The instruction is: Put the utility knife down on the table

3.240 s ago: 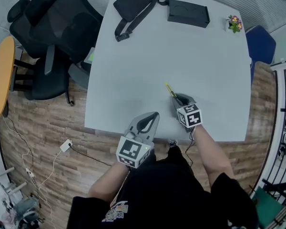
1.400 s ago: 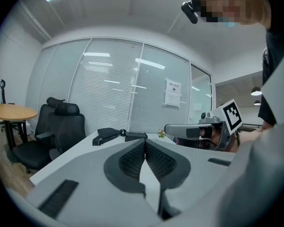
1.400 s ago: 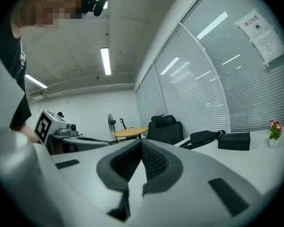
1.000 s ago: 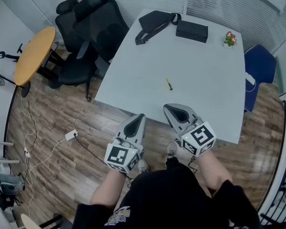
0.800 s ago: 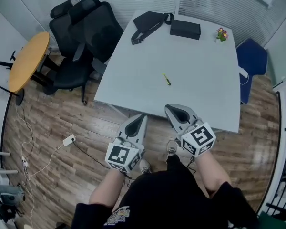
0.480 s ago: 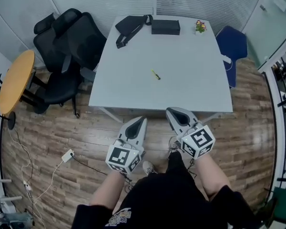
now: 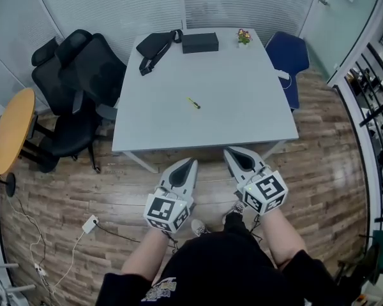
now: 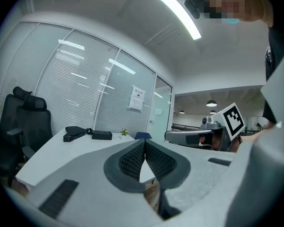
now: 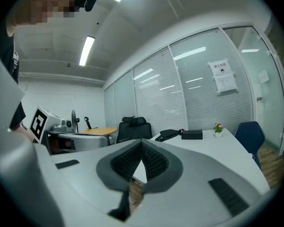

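While your left gripper (image 7: 189, 164) and right gripper (image 7: 233, 153) are clenched empty, the utility knife (image 7: 193, 103) lies loose on the table (image 7: 255, 94). Bumping the table could shift it.

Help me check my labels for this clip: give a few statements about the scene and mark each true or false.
1. The knife lies on the table, in neither tool. True.
2. The right tool is wide open. False: its jaws are shut, with nothing between them.
3. A black bag lies at the table's far end. True.
4. The blue chair stands at the table's left in the head view. False: at its right.
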`<state>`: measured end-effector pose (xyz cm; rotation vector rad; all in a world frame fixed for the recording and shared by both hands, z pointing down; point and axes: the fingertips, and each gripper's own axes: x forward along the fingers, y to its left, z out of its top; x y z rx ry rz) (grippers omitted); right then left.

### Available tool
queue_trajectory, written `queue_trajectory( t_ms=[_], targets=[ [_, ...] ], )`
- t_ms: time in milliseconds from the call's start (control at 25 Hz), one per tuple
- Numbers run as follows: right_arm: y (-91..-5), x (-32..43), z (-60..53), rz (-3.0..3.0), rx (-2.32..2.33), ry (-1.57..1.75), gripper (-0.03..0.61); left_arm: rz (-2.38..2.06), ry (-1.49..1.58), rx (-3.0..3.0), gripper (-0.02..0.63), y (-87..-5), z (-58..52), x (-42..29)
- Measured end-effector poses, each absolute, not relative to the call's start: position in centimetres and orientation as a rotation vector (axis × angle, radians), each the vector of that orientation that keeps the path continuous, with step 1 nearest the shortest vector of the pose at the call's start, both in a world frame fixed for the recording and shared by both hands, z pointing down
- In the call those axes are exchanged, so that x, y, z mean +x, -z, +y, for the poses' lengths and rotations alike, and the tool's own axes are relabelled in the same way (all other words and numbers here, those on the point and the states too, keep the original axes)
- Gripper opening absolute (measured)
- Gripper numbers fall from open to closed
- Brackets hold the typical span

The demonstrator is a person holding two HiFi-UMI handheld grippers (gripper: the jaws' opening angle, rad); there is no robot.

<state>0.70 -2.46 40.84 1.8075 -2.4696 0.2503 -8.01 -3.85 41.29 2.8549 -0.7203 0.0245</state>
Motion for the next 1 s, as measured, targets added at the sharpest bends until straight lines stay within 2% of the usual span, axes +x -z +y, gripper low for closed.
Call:
queue_trajectory(
  t_ms=[1000],
  targets=[
    [-40.7, -0.4, -0.8, -2.486, 1.805, -0.249, 0.003, -0.727, -0.025, 2.874, 0.005, -40.5, -2.0, -8.9]
  ],
)
